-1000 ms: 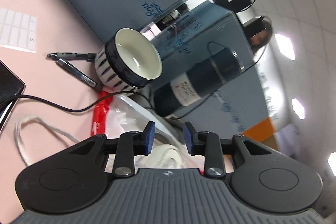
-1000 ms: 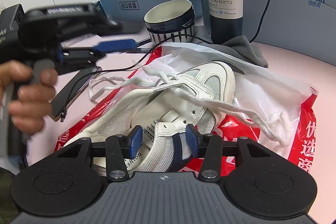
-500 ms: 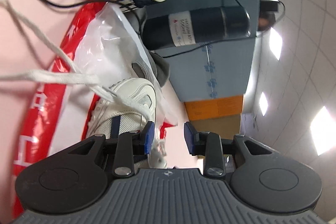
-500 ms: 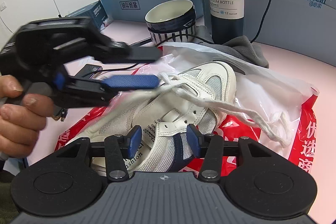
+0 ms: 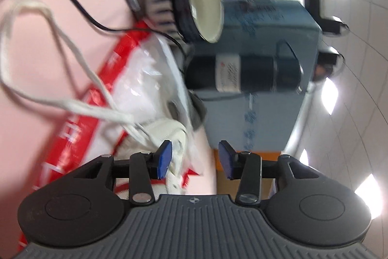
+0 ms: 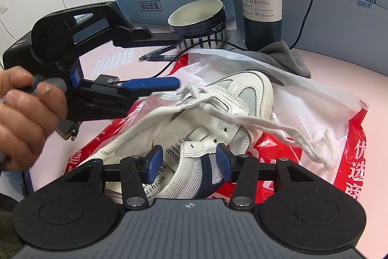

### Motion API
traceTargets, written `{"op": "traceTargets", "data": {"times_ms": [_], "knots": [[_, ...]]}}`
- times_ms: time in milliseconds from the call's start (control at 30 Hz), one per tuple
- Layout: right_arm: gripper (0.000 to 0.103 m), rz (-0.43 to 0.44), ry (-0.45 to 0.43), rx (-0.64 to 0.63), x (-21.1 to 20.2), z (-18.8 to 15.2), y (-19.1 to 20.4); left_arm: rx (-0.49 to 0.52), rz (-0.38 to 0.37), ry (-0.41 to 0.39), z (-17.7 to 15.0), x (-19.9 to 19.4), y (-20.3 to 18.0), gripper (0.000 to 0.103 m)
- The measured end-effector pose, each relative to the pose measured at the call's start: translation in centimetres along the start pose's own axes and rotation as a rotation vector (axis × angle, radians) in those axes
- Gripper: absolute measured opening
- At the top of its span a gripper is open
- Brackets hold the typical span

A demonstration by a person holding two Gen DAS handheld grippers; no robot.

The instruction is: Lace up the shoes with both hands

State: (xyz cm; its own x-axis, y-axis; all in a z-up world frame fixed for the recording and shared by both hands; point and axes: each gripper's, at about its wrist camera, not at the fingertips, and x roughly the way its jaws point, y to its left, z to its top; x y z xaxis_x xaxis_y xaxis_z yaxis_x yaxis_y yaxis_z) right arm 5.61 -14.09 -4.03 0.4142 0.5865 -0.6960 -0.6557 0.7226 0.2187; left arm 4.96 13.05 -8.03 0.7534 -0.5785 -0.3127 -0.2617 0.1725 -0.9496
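One white mesh-and-leather sneaker [image 6: 213, 118] with a navy side stripe is lying on a crinkled red-and-white plastic bag [image 6: 339, 137] on the pink tabletop [image 6: 351, 69], its flat white lace [image 6: 266, 125] trailing loose. The left gripper [image 6: 178, 62], turned on its side, is opening its jaws beside the lace knot, nothing clamped. The right gripper [image 6: 188, 163] is hovering with blue pads [image 6: 154, 162] apart over the sneaker's collar.
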Motion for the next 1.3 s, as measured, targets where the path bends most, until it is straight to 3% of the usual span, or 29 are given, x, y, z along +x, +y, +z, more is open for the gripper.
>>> {"op": "traceTargets", "data": {"times_ms": [267, 433, 667, 867, 1000, 1100, 1133, 1167, 1300], "knots": [[0.047, 0.007, 0.001, 0.001, 0.0, 0.0, -0.1, -0.01, 0.086, -0.027, 0.3, 0.7, 0.8, 0.039], [0.048, 0.008, 0.0, 0.002, 0.0, 0.0, 0.0, -0.016, 0.116, 0.003, 0.0, 2.3, 1.3, 0.039], [0.048, 0.01, 0.0, 0.004, 0.1, 0.0, -0.1, -0.035, 0.114, -0.027, 0.1, 2.5, 1.4, 0.041], [0.048, 0.011, 0.0, 0.001, 0.1, 0.0, -0.1, -0.116, 0.108, -0.045, 0.4, 3.1, 1.8, 0.041], [0.049, 0.012, 0.0, 0.003, 0.1, 0.0, -0.1, -0.103, 0.124, -0.071, 0.4, 3.8, 1.3, 0.043], [0.049, 0.012, 0.0, 0.002, 0.2, 0.0, -0.1, -0.048, 0.136, -0.082, 0.1, 4.4, 0.8, 0.036], [0.049, 0.013, 0.0, 0.003, 0.2, 0.0, -0.1, -0.026, 0.137, -0.079, 0.0, 4.4, 0.6, 0.016], [0.049, 0.014, 0.0, 0.002, 0.1, 0.0, -0.1, -0.005, 0.137, -0.076, -0.1, 4.5, 0.3, 0.006], [0.049, 0.016, 0.0, 0.003, 0.1, 0.0, -0.1, 0.055, 0.105, -0.045, -0.6, 4.1, -0.4, 0.004]]}}
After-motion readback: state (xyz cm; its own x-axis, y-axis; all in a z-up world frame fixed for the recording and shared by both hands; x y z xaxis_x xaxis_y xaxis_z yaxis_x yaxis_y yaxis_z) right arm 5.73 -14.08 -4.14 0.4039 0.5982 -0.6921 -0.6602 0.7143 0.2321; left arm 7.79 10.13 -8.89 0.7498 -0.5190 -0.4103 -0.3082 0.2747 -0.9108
